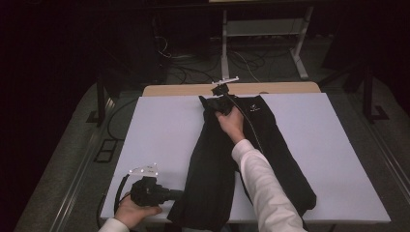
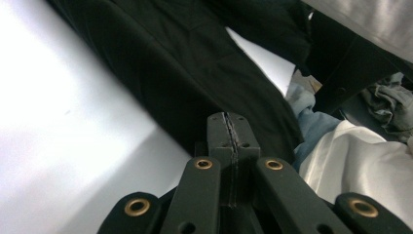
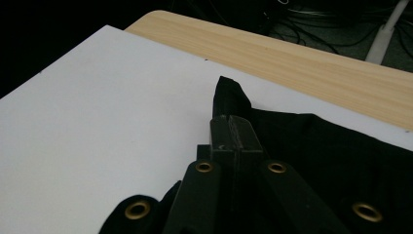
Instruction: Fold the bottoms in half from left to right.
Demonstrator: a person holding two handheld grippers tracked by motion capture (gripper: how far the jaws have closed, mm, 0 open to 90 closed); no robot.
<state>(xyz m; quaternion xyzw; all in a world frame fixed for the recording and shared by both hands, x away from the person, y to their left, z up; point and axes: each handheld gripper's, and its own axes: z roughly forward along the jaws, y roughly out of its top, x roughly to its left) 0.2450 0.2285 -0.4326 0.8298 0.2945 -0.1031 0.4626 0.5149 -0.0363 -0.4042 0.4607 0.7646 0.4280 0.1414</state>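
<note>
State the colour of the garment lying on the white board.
Black: the garment shows best in the high view.

We see a plain black garment with a small white mark near its far end, lying on a white sheet that covers a light wood-grain tabletop. Our sleeve is white. Each hand-held gripper is black, the left hand-held gripper and the right hand-held gripper alike, with brass-coloured rivets.
</note>
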